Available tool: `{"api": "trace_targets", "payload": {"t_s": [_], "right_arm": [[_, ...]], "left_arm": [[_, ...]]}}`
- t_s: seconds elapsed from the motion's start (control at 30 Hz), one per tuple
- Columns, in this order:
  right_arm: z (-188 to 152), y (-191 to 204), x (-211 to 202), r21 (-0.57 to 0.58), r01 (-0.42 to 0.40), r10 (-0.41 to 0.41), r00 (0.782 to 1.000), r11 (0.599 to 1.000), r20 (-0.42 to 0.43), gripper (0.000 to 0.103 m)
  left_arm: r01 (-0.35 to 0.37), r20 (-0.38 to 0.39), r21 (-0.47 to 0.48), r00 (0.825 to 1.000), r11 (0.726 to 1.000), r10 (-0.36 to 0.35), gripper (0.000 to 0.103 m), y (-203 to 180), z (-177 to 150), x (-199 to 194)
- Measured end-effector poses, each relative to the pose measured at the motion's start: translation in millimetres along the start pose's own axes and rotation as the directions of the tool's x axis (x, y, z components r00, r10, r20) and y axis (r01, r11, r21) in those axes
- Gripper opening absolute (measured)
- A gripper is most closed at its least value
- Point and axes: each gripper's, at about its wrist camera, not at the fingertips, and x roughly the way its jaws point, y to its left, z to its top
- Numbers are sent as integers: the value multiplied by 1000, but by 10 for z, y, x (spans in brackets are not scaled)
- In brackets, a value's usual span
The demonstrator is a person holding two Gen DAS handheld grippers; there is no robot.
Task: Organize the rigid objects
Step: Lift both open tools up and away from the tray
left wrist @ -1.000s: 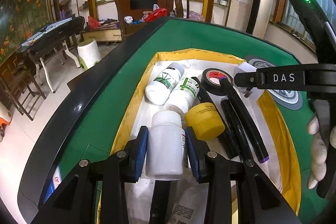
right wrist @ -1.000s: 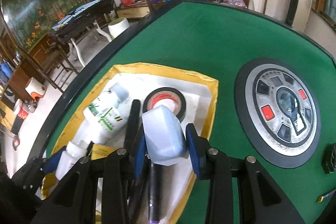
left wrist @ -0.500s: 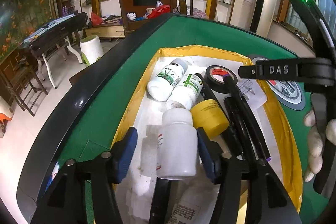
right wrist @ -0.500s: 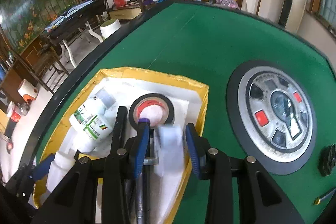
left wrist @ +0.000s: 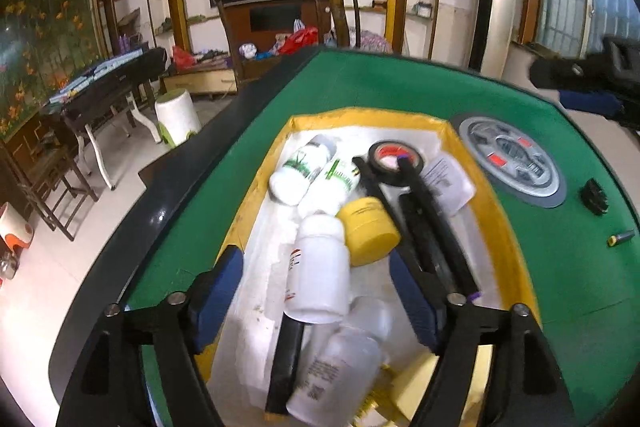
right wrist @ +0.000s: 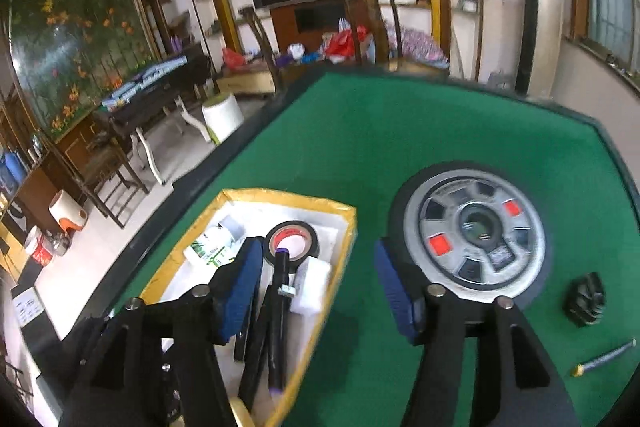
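Done: white plastic bottle (left wrist: 320, 267) and pale blue-white box (right wrist: 312, 285) are laid in yellow-rimmed tray (left wrist: 372, 115) | left gripper (left wrist: 316, 291) and right gripper (right wrist: 320, 287): jaws just opened wide, nothing gripped | left: small black object (right wrist: 585, 299) and yellow-tipped pen (right wrist: 606, 357) are seen on green felt.

Inside the yellow-rimmed, white-lined tray (left wrist: 516, 259) on the green felt table (left wrist: 392, 91): a plain white bottle (left wrist: 320, 267), a yellow jar (left wrist: 370, 231), two green-and-white labelled bottles (left wrist: 320, 171), black tape (left wrist: 394, 163) with a red core, and black markers (left wrist: 436, 227). Beside the tray, a silver dial (right wrist: 476, 235) shows red squares.
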Motion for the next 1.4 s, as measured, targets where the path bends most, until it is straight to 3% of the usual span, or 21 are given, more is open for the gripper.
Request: {"api": "trace_targets", "payload": {"t_s": [0.2,0.3,0.47,0.53,0.57,0.67,0.73,0.8,0.83,0.87,0.9,0.97,1.0,1.03,1.07,1.1,1.17,1.23,1.3,1.37,1.4], "right_arm": [[-73,-194,-636,-20,71,-70,995,997,66,59],[-27,-233,-1156,-44,104,-97,986,994,133,59],[212,-119,-2351,-117,199,-161,948,973,273,59],[333,-60,-2762,-136,247,-194,929,959,314,59],[414,-19,-3004,-143,269,-208,918,953,338,59],[749,62,-3705,-126,313,-244,889,941,387,60],[1036,126,-4108,-111,346,-274,869,932,412,60],[1371,199,-4528,-76,401,-327,830,913,453,63],[1514,216,-4690,-63,428,-351,809,902,472,72],[1679,231,-4867,-44,453,-376,786,890,490,77],[1740,224,-4964,-28,460,-385,774,887,502,83],[1748,144,-5056,3,451,-382,752,892,537,87],[1696,85,-5013,2,443,-374,753,896,542,92],[1596,-9,-4884,-9,429,-358,765,903,535,94],[1467,-121,-4676,-27,410,-340,790,911,510,94],[1342,-236,-4478,-42,390,-324,816,920,478,94],[956,-533,-3873,-71,301,-254,892,951,375,95],[540,-834,-3238,-60,208,-186,946,976,267,94],[60,-1187,-2504,-1,166,-164,975,986,152,94],[-356,-1613,-1854,107,159,-164,986,981,42,94],[-558,-1830,-1548,171,166,-167,986,971,-13,90]], "left_arm": [[47,104,-15,994,999,-45,83,-36,37,-539],[114,201,-9,973,993,-110,83,-3,111,-1074],[109,334,58,934,992,-123,83,64,431,-1948],[76,405,89,908,993,-106,89,87,672,-2320],[72,424,98,899,993,-107,98,93,755,-2437],[41,502,119,859,992,-96,101,146,1164,-2945],[-83,608,93,794,992,10,102,159,1411,-3302],[-200,678,65,728,978,104,103,142,1596,-3538],[-251,696,59,704,966,141,103,133,1719,-3637],[-265,698,58,701,963,150,103,132,1769,-3671],[-270,688,57,708,961,158,103,134,1821,-3688],[-252,638,42,751,967,168,103,135,1831,-3588],[-233,606,33,778,972,166,103,129,1799,-3483],[-191,557,43,820,981,136,103,80,1706,-3285],[-161,533,59,839,985,105,103,20,1639,-3157],[-120,485,82,872,989,65,103,-92,1497,-2887],[-117,428,109,902,987,60,103,-334,1248,-2511],[-120,368,160,928,980,53,103,-673,988,-2085],[-103,283,216,958,971,38,103,-1101,724,-1581],[-95,203,269,978,958,40,101,-1437,554,-1200],[-94,171,286,984,954,46,95,-1586,476,-1052]]}}
